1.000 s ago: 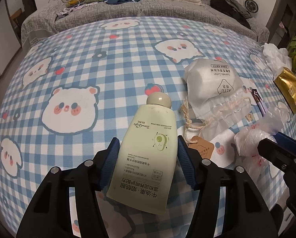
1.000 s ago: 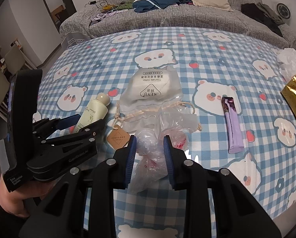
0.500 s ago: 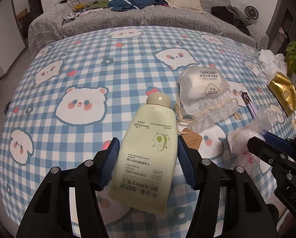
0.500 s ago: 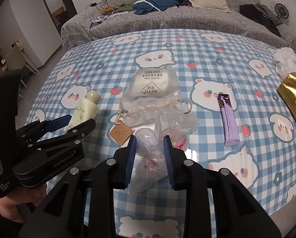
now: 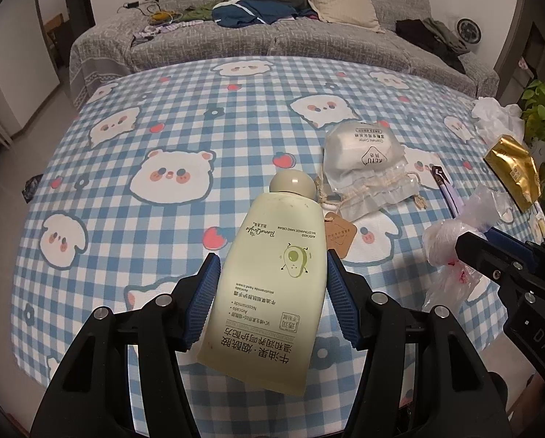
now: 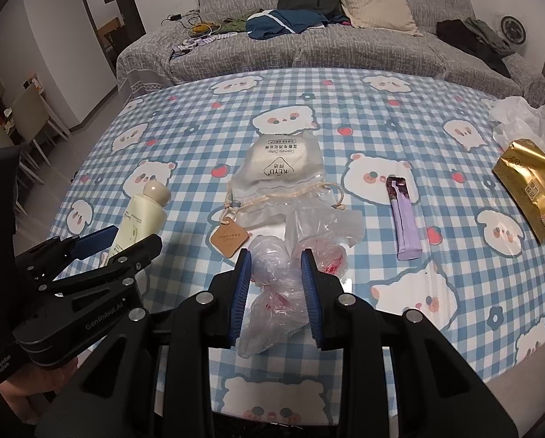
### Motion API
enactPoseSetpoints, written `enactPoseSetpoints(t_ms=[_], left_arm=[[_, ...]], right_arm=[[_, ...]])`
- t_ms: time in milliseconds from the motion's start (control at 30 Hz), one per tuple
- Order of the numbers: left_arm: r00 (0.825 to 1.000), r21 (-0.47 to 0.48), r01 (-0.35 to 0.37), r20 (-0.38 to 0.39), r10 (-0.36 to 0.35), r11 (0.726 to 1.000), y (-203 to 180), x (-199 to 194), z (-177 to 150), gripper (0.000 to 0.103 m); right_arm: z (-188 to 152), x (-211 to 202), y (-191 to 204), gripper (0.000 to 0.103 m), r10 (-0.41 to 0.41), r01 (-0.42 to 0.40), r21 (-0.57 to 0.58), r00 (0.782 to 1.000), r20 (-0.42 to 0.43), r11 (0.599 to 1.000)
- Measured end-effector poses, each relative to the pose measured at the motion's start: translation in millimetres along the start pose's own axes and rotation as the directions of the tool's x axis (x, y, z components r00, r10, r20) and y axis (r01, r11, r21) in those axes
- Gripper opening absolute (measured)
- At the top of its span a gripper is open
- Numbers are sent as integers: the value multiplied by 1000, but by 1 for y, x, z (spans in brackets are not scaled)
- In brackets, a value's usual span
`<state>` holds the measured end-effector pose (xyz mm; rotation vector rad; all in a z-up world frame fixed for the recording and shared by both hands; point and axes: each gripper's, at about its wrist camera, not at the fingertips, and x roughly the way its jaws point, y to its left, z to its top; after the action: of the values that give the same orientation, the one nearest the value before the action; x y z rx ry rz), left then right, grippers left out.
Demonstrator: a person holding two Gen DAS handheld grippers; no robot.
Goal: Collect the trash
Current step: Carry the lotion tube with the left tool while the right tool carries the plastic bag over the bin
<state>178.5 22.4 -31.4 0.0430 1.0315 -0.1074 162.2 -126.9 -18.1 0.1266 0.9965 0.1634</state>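
My left claw (image 5: 272, 292) is clamped on the pale green hand-cream tube (image 5: 272, 273), lifted off the counter (image 5: 162, 146); my right claw (image 6: 276, 288) pinches the crumpled clear plastic bag (image 6: 283, 292), apparently clear of the cloth too. Taking the drawstring cotton-pad pouch (image 6: 283, 179) as marker: the purple wrapper (image 6: 405, 219) lies to its right, the gold packet (image 6: 528, 197) and white tissue (image 6: 520, 116) farther right. So two pieces are in hand, four left, and I see no bin.
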Motion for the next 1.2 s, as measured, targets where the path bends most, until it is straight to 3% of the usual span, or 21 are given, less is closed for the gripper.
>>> enactPoseSetpoints(t_ms=[667, 1200], left_arm=[[1000, -28, 2, 28, -1, 1000, -6, -48, -39, 57], [999, -52, 9, 53, -7, 999, -5, -87, -98, 57]], right_arm=[[-29, -48, 4, 27, 3, -3, -5, 999, 43, 1000], [-73, -89, 11, 27, -2, 3, -9, 996, 88, 1000]])
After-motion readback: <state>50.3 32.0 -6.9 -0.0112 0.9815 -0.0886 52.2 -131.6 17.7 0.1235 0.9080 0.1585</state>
